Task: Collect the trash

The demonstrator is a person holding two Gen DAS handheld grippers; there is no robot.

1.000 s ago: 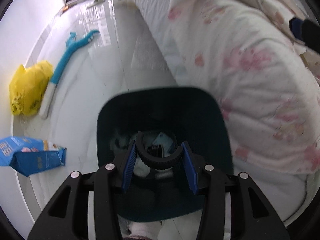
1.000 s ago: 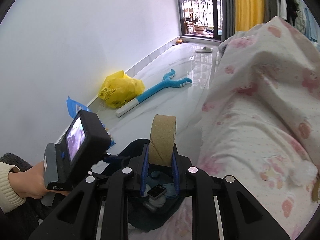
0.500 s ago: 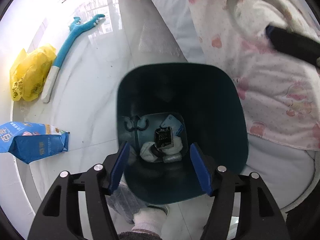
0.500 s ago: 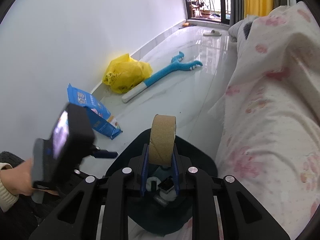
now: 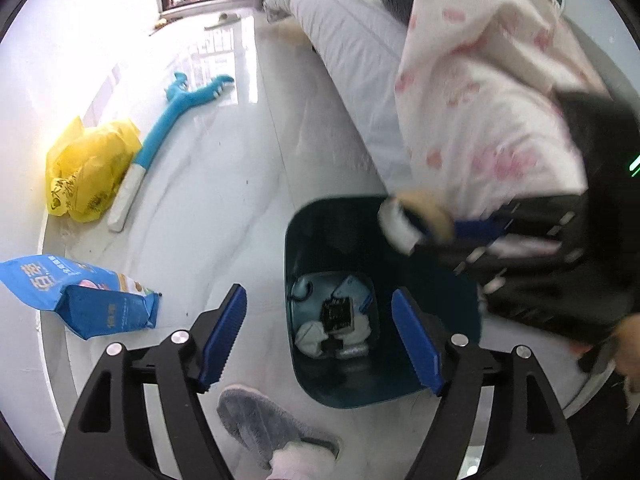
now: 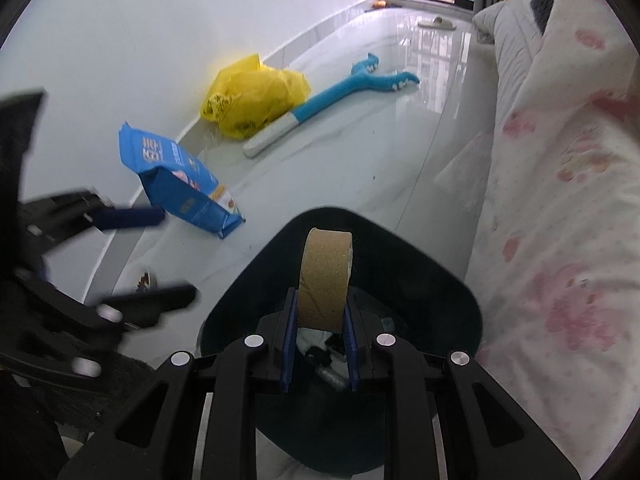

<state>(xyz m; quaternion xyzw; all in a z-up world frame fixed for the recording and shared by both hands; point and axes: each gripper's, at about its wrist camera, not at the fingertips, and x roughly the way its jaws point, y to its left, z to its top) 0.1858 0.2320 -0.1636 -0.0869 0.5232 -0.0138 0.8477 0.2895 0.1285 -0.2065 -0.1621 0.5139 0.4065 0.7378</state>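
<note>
A glossy white tiled floor (image 5: 224,184) runs along a white wall toward a balcony door, with a bed (image 6: 568,208) under a pink-flowered cover along the other side. A dark teal bin (image 5: 308,376) stands on the floor beside the bed, holding crumpled white paper, a small black item and a light blue scrap. Against the wall lies a yellow plastic bag (image 5: 86,170) with dark print too small to read, touching a long blue-and-white brush (image 6: 332,104). Nearer sits a blue packet (image 5: 80,296) with large white Chinese characters that I cannot make out. A grey slipper (image 5: 272,428) shows at the lower edge. The right gripper (image 6: 319,340) is clamped on a brown cardboard tape roll (image 6: 326,280), held upright over the bin's mouth. The left gripper (image 5: 318,340) hovers above the bin with jaws spread wide, holding nothing.
</note>
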